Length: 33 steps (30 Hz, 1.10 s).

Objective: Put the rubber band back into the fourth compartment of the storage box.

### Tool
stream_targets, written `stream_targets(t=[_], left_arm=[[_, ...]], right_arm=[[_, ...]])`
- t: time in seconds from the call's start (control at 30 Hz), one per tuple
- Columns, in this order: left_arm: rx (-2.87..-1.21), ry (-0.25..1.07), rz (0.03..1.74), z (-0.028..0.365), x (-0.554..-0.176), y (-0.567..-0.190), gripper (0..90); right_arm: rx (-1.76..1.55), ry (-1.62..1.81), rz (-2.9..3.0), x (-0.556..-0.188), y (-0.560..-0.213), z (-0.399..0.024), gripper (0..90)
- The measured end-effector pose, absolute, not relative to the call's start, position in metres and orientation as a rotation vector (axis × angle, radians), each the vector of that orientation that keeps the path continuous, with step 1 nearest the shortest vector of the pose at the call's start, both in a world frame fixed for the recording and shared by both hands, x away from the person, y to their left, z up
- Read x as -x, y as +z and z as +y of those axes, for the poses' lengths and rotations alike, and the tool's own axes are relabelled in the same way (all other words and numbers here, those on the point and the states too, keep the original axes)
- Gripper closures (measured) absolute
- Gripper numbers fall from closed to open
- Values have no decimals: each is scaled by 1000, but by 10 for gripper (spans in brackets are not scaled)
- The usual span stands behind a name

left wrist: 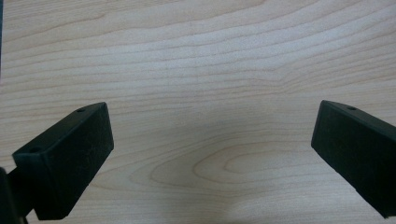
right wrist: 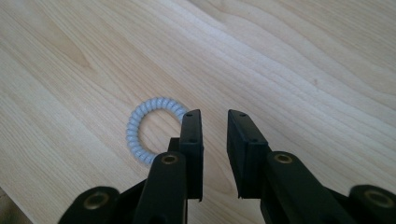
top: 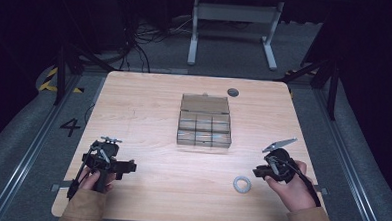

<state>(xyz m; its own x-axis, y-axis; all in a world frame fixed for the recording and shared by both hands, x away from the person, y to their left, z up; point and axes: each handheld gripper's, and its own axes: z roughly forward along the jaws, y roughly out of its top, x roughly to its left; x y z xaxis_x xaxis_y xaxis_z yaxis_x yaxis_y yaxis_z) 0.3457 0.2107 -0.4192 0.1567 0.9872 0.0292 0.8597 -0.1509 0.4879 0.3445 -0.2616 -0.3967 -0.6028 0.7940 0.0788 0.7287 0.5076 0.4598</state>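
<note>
Resting flat on the pale wooden surface (top: 145, 188), a white coiled hair tie (top: 242, 184) lies near the front edge, just left of the right hand-held gripper (top: 258, 171). In the right gripper view the same hair tie (right wrist: 140, 122) forms a closed ring lying on the wood, and the right hand-held gripper (right wrist: 214, 116) hangs above its right-hand arc with its two black jaws drawn close together, a narrow slot of bare wood showing between them. Nothing sits between the jaws; the left jaw overlaps the edge of the ring in that view, though whether it touches the coil cannot be told.

The left hand-held gripper (top: 131, 166) is held over the front left part of the surface, well apart from the hair tie. In the left gripper view the left hand-held gripper (left wrist: 212, 140) has its jaws spread wide and holds nothing, with plain wood grain between them.

A clear compartmented box (top: 204, 126) with its lid raised stands toward the middle of the surface, and a small dark round object (top: 233, 92) lies beyond it near the far edge.
</note>
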Motion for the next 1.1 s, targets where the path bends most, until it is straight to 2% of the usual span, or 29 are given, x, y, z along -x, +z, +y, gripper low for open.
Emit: stream_targets(t=[1.1], left_arm=[[-2084,489,1765,211,-346,-419,0]], right_arm=[[-1270,570,2715,-350,-430,-235,779]])
